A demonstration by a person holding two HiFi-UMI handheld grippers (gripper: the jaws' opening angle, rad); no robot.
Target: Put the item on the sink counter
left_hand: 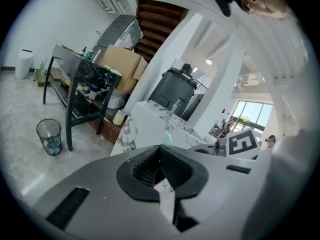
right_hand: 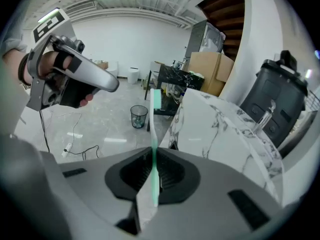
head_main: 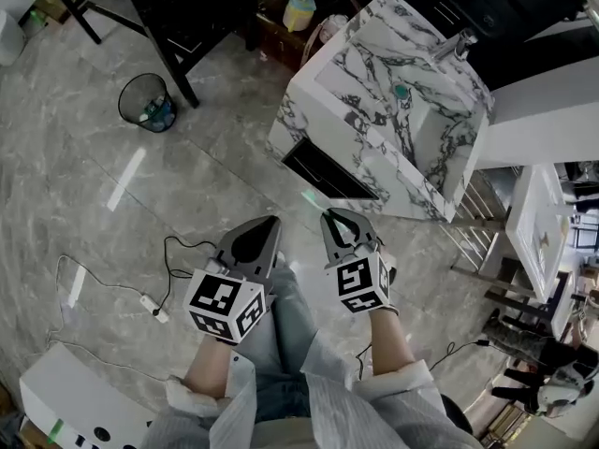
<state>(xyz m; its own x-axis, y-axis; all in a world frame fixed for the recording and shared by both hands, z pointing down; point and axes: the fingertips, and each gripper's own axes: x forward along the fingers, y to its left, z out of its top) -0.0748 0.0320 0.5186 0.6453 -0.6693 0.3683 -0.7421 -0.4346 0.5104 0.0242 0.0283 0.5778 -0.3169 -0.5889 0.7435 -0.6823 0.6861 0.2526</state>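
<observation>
Item (right_hand: 154,134): a thin green-and-white stick, seen edge-on, clamped between the two jaws of the right gripper (right_hand: 152,156). It stands up past the jaw tips, and its upper end carries a white and a pale green section. In the head view the right gripper (head_main: 335,221) is held in the air over the floor, and the item's free end shows as a faint green streak (head_main: 310,197) just beyond the tips, short of the sink counter (head_main: 356,64) and apart from it.

Left gripper (left_hand: 160,154): jaws closed tip to tip, with nothing between them. In the head view it (head_main: 270,224) hangs just beside the right gripper, with both marker cubes facing up. The right gripper view shows it from the side, in a hand (right_hand: 50,66).

Sink counter: a white block with dark veining, standing ahead of both grippers. Its basin (head_main: 412,110) has a green drain plug, and a metal faucet (head_main: 459,43) stands at the far edge.

Surroundings: a grey marbled floor (head_main: 84,185), a black mesh wastebasket (head_main: 145,101) to the left of the counter, a black-framed table (head_main: 187,17) behind it, and a white power strip with its cable (head_main: 150,302) lying on the floor beside the person's legs.
</observation>
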